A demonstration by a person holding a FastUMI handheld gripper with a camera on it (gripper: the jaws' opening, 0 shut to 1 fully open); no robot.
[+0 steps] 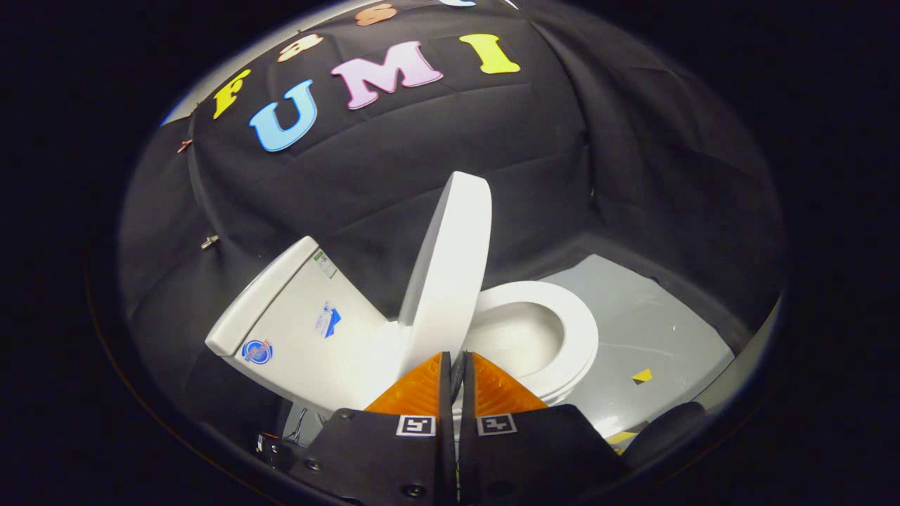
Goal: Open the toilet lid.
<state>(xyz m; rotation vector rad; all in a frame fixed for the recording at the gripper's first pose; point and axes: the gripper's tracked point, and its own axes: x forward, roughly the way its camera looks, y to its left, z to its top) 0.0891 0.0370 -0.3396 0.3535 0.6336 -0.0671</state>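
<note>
Standing raised nearly upright, the toilet lid [450, 267] sits just ahead of the fingers [455, 365], which are clenched together w/ nothing visibly gripped; its lower edge looks close to or touching the tips, can't tell which. Beyond the lid lie the seat [569, 330] & open bowl [517, 337], w/ the tank [295, 323] on the lid's other side, all on a grey floor [654, 323]. Judgement: task nearly done; to finish well, push gently so the lid tips past vertical toward the tank & rests there, no slam.

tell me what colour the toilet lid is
White, plain, seen best in the gripper view: the toilet lid stands raised.
</note>
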